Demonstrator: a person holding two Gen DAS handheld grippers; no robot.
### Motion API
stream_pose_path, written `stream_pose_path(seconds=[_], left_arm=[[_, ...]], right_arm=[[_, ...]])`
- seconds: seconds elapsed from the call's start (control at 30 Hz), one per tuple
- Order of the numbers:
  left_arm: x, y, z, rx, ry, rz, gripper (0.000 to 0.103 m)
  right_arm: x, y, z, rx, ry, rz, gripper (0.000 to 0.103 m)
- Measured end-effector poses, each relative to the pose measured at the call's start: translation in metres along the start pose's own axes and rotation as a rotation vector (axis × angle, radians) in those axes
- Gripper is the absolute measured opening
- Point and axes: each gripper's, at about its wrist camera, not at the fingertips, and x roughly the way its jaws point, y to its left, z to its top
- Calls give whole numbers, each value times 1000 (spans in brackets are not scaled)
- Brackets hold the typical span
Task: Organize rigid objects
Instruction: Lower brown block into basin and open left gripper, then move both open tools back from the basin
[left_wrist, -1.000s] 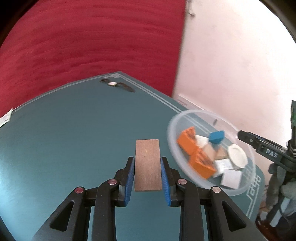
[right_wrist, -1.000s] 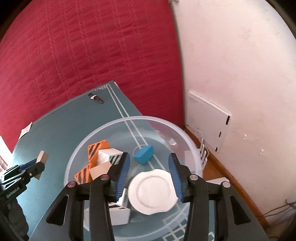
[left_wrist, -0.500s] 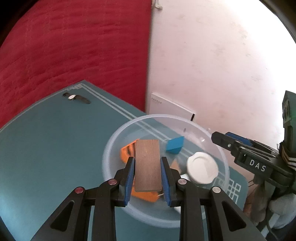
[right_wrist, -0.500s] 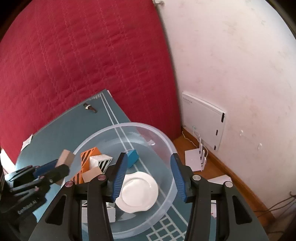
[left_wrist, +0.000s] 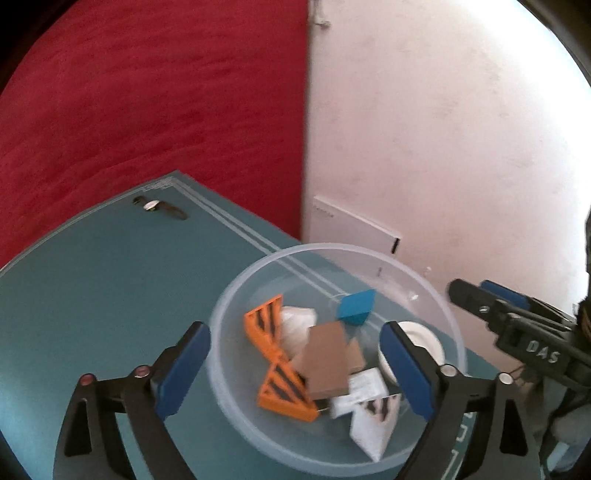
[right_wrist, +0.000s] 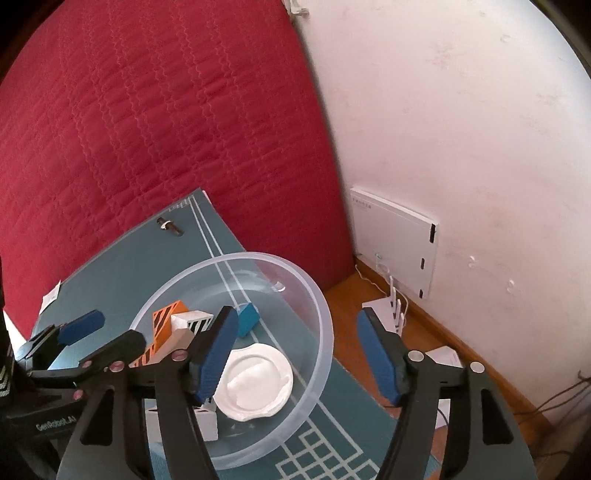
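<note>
A clear plastic bowl (left_wrist: 236, 406) stands on the teal mat and holds orange striped blocks (left_wrist: 266, 326), a blue block (left_wrist: 356, 308), white pieces and a white round lid (right_wrist: 255, 380). A brown wooden block (left_wrist: 327, 360) lies tilted on top of the pile. My left gripper (left_wrist: 295, 369) is open wide above the bowl, with the block loose between its fingers. My right gripper (right_wrist: 299, 354) is open and empty over the bowl's (right_wrist: 317, 354) right rim. The left gripper also shows in the right wrist view (right_wrist: 99, 332).
A wristwatch (left_wrist: 159, 205) lies at the mat's far corner. A red quilted surface (right_wrist: 147, 129) rises behind the table. A white wall panel (right_wrist: 395, 236) and a white router (right_wrist: 388, 306) sit by the wall, past the table's right edge.
My left gripper has opened and let go of the wooden block, which dropped into the bowl. The right gripper drew back a little to the right.
</note>
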Motion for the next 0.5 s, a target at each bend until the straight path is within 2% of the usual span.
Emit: stream_pose_path(seconds=[0.07, 0.23, 0.37, 0.5], left_arm=[[-2, 9, -2, -24, 2, 26, 102], [-9, 21, -8, -35, -4, 120, 102], [-18, 24, -15, -38, 1, 191, 102], [-28, 23, -21, -33, -1, 232, 102]], right_arm=[[-1, 0, -2, 0, 4, 0, 77], [-6, 2, -5, -16, 18, 6, 80], [-13, 5, -8, -49, 26, 5, 90], [-21, 11, -17, -82, 47, -14, 94]])
